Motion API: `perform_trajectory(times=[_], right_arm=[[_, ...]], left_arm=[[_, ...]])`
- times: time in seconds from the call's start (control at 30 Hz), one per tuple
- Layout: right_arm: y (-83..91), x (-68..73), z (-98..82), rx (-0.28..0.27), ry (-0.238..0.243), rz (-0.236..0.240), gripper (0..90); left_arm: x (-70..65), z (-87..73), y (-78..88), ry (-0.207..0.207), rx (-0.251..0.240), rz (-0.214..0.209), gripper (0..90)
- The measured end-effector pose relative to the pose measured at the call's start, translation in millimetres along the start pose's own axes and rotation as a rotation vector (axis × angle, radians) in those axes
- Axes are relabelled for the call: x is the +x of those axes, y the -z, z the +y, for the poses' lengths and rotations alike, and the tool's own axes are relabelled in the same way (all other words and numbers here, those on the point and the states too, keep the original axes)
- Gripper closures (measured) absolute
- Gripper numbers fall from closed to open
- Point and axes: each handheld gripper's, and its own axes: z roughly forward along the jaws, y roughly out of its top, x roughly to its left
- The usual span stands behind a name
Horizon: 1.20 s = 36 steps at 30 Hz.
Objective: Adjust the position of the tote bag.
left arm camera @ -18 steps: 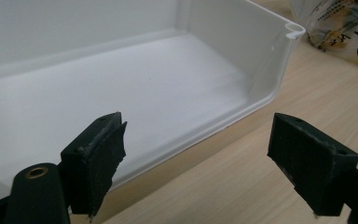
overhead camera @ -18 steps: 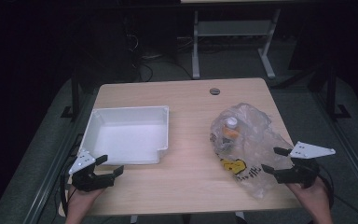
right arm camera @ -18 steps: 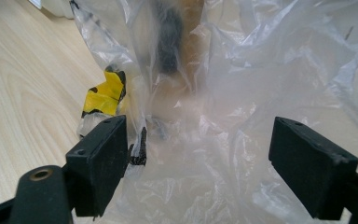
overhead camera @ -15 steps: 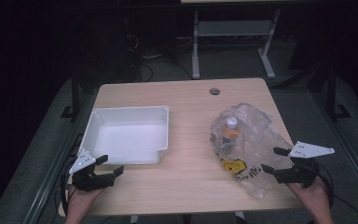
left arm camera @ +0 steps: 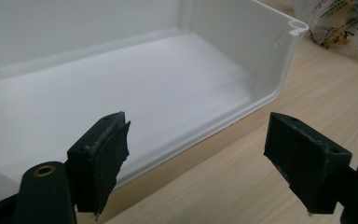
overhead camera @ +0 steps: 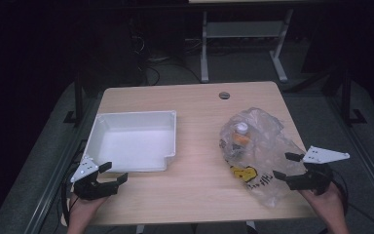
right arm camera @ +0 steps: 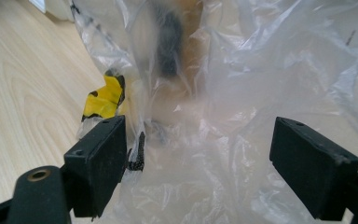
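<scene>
Your left tongs (overhead camera: 108, 175) sit at the near left corner of the counter (overhead camera: 195, 195), jaws spread apart and holding nothing, pointed toward the white tray (overhead camera: 132, 141). Your right tongs (overhead camera: 286, 165) are at the near right, jaws also wide apart, with the near end of the clear plastic bag (overhead camera: 263, 151) lying between them; neither jaw is pressed on the plastic.

From above you see both hands at the near edge and the tray and bag well apart, bare wood between them. The left gripper view adds what the high view cannot: the tray's smooth white floor, its rounded near corner just ahead of your jaws, and its rolled rim at the far corner. The bag's printed edge shows beyond that corner.

The right gripper view shows crumpled folds, a yellow-and-black print on the left, and blurred dark and orange shapes inside. From above these read as a white-capped bottle (overhead camera: 242, 128) beside something orange (overhead camera: 241, 140). Farther off, a round grommet (overhead camera: 224, 95) sits near the counter's far edge, and a metal frame (overhead camera: 243, 34) stands on the dark floor beyond.
</scene>
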Motion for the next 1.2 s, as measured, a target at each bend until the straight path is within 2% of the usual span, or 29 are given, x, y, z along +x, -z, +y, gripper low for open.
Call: perform_trajectory(times=[0.13,0.33,0.4,0.43,0.53,0.57,0.73,0.87,1.0,1.2], right_arm=[[3.4,0.2,-1.0,-0.013,-0.008,-0.008,17.9],[5.1,2.3,0.7,-0.017,-0.006,-0.010,17.9],[6.4,3.5,1.5,-0.022,-0.005,-0.012,18.4],[6.3,3.3,1.8,-0.024,-0.005,-0.012,18.4],[5.3,3.1,1.7,-0.023,-0.002,-0.014,18.4],[5.1,3.1,1.6,-0.023,-0.003,-0.013,18.4],[7.2,3.0,0.4,-0.024,0.002,-0.015,18.4],[9.3,2.5,-0.5,-0.035,-0.004,-0.018,18.3],[8.8,2.9,0.1,-0.036,-0.002,-0.020,18.3],[9.2,3.3,-0.1,-0.041,-0.003,-0.022,18.3]], left_arm=[[-1.8,0.3,-1.4,-0.018,0.015,-0.016,21.0],[-3.7,2.8,-0.2,-0.042,0.005,-0.028,20.6],[-4.4,3.8,-0.4,-0.049,0.005,-0.046,20.3],[-6.4,4.4,-0.7,-0.062,0.002,-0.070,20.2],[-9.4,4.7,-1.1,-0.071,0.001,-0.082,19.9],[-10.4,5.9,-1.2,-0.106,0.006,-0.092,19.8],[-13.0,7.1,-2.2,-0.112,0.001,-0.115,19.7],[-16.0,7.6,-3.4,-0.138,0.000,-0.144,19.6],[-18.8,9.0,-2.3,-0.157,-0.005,-0.146,19.1],[-22.4,12.1,-3.2,-0.175,-0.012,-0.178,18.8]])
